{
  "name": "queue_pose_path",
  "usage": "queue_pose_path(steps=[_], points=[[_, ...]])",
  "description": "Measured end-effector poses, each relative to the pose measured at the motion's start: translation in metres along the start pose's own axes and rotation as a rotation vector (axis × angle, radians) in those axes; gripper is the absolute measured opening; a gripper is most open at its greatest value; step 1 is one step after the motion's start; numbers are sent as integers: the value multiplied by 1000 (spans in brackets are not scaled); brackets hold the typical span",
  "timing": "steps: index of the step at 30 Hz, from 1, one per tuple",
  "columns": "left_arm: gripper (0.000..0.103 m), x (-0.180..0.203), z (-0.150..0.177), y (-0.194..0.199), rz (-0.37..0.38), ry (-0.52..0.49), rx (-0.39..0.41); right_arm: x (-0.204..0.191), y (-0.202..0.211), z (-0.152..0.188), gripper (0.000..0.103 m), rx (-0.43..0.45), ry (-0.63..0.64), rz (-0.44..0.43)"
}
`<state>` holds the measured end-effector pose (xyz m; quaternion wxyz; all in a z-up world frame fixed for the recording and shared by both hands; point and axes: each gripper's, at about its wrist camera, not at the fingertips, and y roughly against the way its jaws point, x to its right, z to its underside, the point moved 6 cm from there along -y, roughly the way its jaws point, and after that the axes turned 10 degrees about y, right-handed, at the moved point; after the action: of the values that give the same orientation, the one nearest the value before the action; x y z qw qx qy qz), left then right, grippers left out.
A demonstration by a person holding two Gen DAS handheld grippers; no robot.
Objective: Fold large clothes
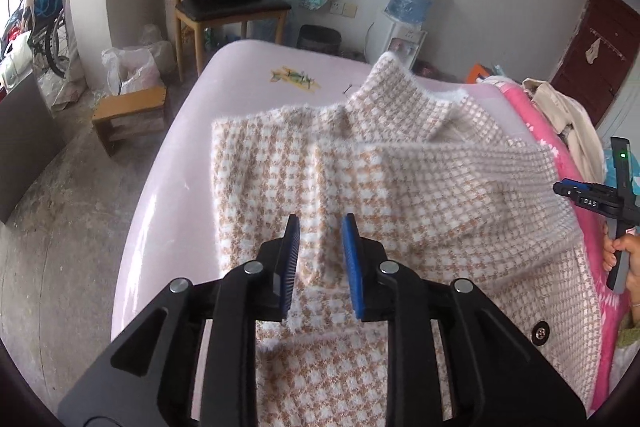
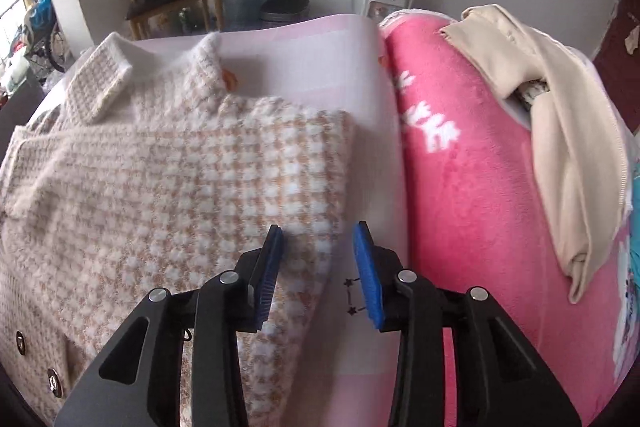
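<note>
A: Your houndstooth coat (image 1: 320,163) lies spread on the pale pink sheet (image 1: 176,187), collar toward the far edge, one sleeve (image 1: 472,179) folded across the body. Its buttons (image 2: 52,383) sit near the lower left in your right camera.

B: And my grippers?

A: Your left gripper (image 1: 320,227) hangs over the coat's middle, jaws a narrow gap apart, nothing pinched between them. Your right gripper (image 2: 318,239) stands moderately apart over the coat's right edge; the fabric lies under the gap, and the pads are not pressing on it.

B: What is around?

A: A pink blanket (image 2: 480,187) just beside the coat, with a beige garment (image 2: 560,131) on it. Beyond: a wooden chair (image 1: 224,7) and a water dispenser (image 1: 408,7).
</note>
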<state>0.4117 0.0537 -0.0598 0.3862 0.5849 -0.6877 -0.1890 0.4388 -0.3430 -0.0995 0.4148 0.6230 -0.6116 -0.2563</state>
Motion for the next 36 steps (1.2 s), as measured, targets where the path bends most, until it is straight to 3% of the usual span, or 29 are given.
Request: queue_pose_path(steps=[3, 5, 8, 10, 12, 14, 17, 19, 21, 22, 23, 26, 28, 31, 36], points=[[31, 23, -5, 3, 65, -56, -3, 4, 12, -12, 36, 38, -14, -12], [38, 38, -3, -14, 67, -79, -59, -1, 13, -23, 36, 69, 3, -15], [39, 46, 9, -47, 46, -60, -134, -12, -5, -31, 36, 59, -6, -67], [40, 45, 16, -65, 2, -87, -147, -14, -30, -24, 36, -11, 40, -3], [40, 48, 17, -64, -14, -122, -122, -16, -28, -22, 36, -12, 70, 30], [40, 48, 17, -54, -20, -123, -127, -16, -12, -22, 36, -16, 75, 84], [41, 50, 18, -32, 28, -137, -123, -31, 28, -12, 36, 60, 134, 2], [52, 50, 25, -24, 35, -170, -125, -50, 51, 5, 36, 100, 220, -74], [57, 45, 37, -32, -34, -189, -161, -68, 53, 29, 36, 75, 297, -122], [57, 41, 44, -41, -72, -200, -184, -74, 43, 44, 36, 29, 353, -88], [58, 43, 46, -40, -79, -223, -152, -75, 32, 55, 36, -10, 398, -28], [58, 46, 47, -32, -125, -252, -140, -69, 41, 60, 36, 9, 338, -10], [58, 44, 48, -16, -99, -218, -140, -59, 62, 59, 36, 17, 270, 21], [65, 35, 55, 20, -79, -189, -122, -54, 92, 71, 36, 55, 270, 19], [70, 23, 98, 68, -41, -172, -140, -68, 105, 108, 36, 26, 317, 16]])
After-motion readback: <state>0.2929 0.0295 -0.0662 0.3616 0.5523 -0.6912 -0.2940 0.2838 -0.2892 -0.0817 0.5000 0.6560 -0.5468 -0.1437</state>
